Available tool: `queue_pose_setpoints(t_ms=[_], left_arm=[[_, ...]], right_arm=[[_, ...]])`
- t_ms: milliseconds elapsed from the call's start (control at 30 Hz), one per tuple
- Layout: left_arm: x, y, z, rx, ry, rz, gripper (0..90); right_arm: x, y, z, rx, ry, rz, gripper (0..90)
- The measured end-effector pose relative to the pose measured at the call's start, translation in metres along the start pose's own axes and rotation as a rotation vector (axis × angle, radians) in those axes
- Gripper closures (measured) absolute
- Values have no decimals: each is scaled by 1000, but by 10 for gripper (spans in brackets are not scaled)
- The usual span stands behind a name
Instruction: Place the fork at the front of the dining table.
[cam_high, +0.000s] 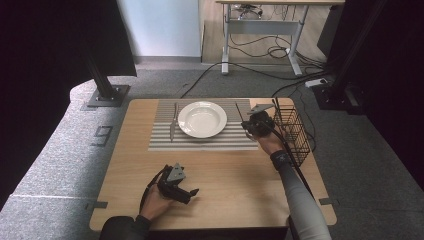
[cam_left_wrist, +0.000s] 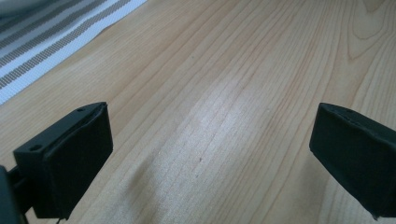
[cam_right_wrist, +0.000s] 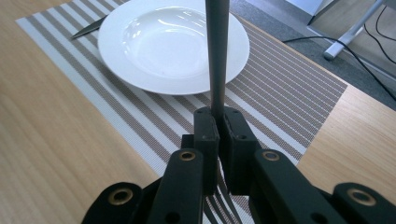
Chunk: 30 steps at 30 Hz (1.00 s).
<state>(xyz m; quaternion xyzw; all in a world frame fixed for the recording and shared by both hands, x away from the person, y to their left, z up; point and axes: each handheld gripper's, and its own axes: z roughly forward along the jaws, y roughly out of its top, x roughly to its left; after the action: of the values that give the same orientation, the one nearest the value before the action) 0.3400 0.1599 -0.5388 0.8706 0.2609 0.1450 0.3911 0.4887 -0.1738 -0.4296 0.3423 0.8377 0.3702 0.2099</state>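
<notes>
- While your right claw (cam_right_wrist: 218, 126) is clamped tight on the fork (cam_right_wrist: 217, 56), note where the grip sits: low on the stem, with the tines poking out beneath the jaws at the bottom of the right gripper view and the long grey handle running up the middle of the frame.
- In the high view the fork is at right of centre, above the right end of the striped placemat (cam_high: 165, 140), between the white plate (cam_high: 202, 119) and the wire basket (cam_high: 292, 127).
- Expect it to be light and fully stiff, so it will not bend or sag. It looks like smooth metal, though, so it is probably slippery; with most of its length on one side of the pads, it may pivot if you ease off.
- The narrow stem is a fair place to hold. Keep the pads flat on its faces, not on its edges.
- The plate looks breakable, so keep the handle tip off its rim when you lower the fork.
- A knife (cam_high: 173, 122) lies on the placemat left of the plate, well away from your work.
- Your left claw (cam_high: 187, 192) is spread wide with nothing in it, low over the bare worktop (cam_high: 225, 180) at lower centre.
</notes>
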Motion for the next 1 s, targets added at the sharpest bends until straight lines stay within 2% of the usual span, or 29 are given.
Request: queue_pose_setpoints(t_ms=[167, 267, 433, 600, 633, 667, 700, 900, 1000], left_arm=[[-2, -2, 5, 19, -1, 15, 0], [-6, -2, 9, 58, 10, 51, 0], [-7, -1, 11, 77, 21, 66, 0], [-5, -1, 12, 106, 39, 40, 1], [-4, -1, 12, 111, 40, 29, 2], [-2, -2, 12, 116, 46, -3, 2], [-2, -2, 12, 116, 46, -3, 2], [5, -3, 13, 133, 33, -81, 2], [6, -3, 12, 139, 29, -81, 2]], right_arm=[[-6, 1, 14, 34, -16, 18, 849], [-12, 0, 26, 59, -28, 34, 849], [-19, -2, 41, 80, -37, 54, 849], [-23, -2, 53, 98, -42, 65, 849], [-24, -3, 56, 101, -47, 64, 849], [-26, -2, 61, 114, -52, 61, 850], [-26, -2, 61, 114, -52, 61, 850], [-34, -5, 73, 139, -69, 89, 850], [-39, -7, 78, 150, -79, 98, 850]])
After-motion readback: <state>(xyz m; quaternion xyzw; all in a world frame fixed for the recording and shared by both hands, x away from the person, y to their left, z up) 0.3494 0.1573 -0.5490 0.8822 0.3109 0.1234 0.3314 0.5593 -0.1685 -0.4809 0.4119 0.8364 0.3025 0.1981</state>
